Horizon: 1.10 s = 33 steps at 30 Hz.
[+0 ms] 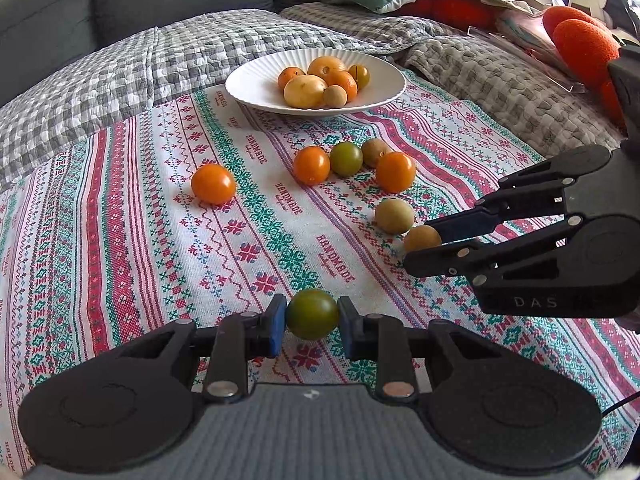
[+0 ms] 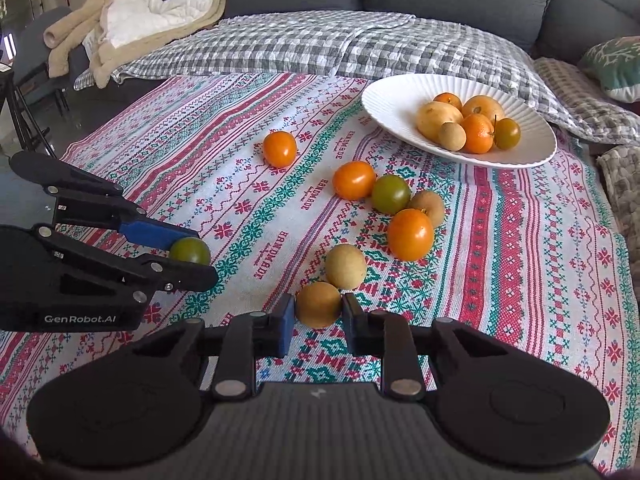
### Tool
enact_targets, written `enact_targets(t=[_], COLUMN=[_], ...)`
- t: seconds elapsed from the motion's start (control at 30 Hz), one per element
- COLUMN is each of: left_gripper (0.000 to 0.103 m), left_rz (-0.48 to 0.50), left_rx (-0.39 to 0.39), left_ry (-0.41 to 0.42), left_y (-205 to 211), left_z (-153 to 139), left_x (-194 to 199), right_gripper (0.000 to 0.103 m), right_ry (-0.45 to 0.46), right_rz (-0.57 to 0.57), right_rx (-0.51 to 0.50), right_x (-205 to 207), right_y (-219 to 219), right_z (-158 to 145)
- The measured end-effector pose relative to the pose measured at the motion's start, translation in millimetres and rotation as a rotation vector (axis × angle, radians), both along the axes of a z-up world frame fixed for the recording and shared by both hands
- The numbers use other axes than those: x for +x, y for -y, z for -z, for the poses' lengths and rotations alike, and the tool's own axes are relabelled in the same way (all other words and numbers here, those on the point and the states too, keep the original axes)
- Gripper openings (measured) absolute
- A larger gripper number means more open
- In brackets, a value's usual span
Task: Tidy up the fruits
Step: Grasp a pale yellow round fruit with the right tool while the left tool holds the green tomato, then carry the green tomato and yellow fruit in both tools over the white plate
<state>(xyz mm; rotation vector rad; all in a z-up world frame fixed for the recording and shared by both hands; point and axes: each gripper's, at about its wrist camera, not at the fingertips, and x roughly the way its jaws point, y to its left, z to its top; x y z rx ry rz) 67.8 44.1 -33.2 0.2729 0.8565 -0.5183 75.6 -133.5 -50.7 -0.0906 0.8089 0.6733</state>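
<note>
While a green fruit [image 1: 312, 313] is clamped by the left gripper [image 1: 312, 316] at lower centre, a tan fruit [image 2: 319, 304] is pinched by the right gripper [image 2: 319, 312].

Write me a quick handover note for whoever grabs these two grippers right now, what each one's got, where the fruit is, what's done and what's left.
Left gripper: shut on a green tomato.
Right gripper: shut on a small tan-orange fruit; whether it is off the cloth cannot be told.
Done: six fruits already sit in the white plate at the far side of the patterned cloth.
Left: carry both held fruits to the plate, then collect the six loose ones: a lone orange tomato, a cluster of four, and a pale round fruit beside the right gripper.
</note>
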Motion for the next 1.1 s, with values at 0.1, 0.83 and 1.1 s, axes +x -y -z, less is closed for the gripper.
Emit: enact_targets(t=[0.1,0.83,1.1], left_gripper=[0.015,0.015,0.015], left_rz=[0.002,-0.002,-0.012], left_rx=[-0.007,-0.084,-0.121], left_ry=[-0.001,-0.014,0.004], left_y=[0,8,13], left_z=[0,-9,-21], left_x=[0,4,9], right_gripper=[0.023,0.023,0.023], right_ry=[0.004,0.033,0.056], right_rz=[0.0,0.052,0.09], right_rx=[0.008,0.066,0.107], right_x=[-2,0,8], right_y=[3,38,52], right_z=[-3,-26,-37])
